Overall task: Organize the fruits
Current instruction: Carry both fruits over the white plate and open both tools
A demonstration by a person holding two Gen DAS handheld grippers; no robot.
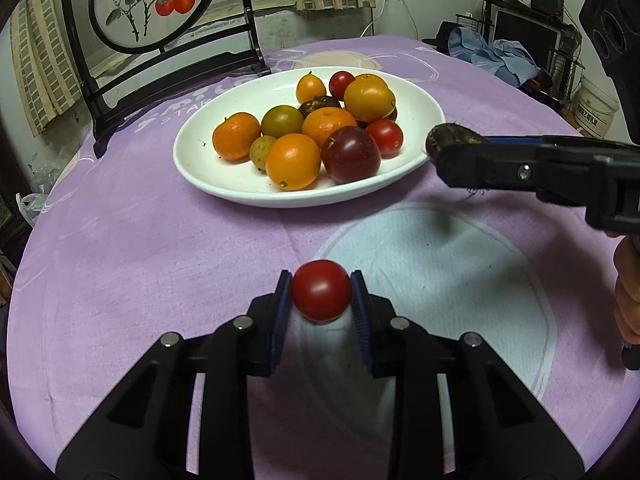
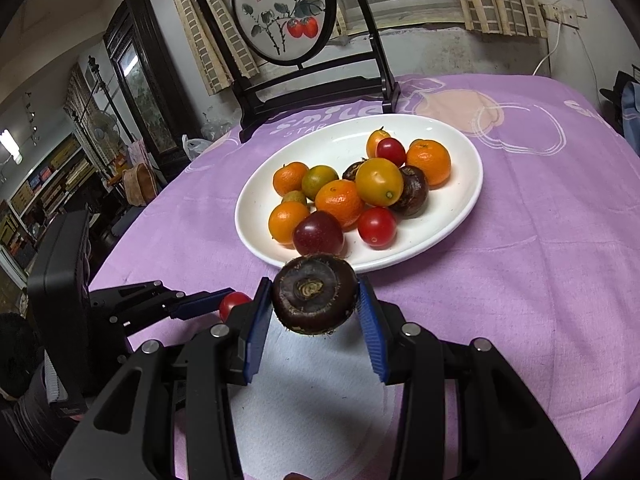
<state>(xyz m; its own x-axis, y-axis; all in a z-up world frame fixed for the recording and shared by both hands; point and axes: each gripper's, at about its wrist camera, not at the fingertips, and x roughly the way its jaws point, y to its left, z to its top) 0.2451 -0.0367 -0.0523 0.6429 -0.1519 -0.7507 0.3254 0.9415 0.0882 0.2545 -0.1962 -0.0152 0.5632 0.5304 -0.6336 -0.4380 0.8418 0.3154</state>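
My left gripper [image 1: 321, 292] is clamped on a cherry tomato [image 1: 321, 290]; my right gripper [image 2: 316, 296] is clamped on a dark water chestnut [image 2: 315, 293]; the plate [image 2: 460, 216] lies straight ahead, far side; right is nearer, just short of its near rim.

Plate [image 1: 424, 118] sits on the desk [image 1: 160, 260], toward its far side, with the fruit pile [image 1: 316, 128] in it. Framed screen [image 1: 156, 4] stands behind the plate at the desk's far edge. Left tool [image 1: 321, 294] is before the plate, a tomato [image 1: 321, 290] between its fingers. Right tool [image 2: 316, 298] is at the plate's near right rim, a water chestnut [image 2: 316, 294] between its fingers
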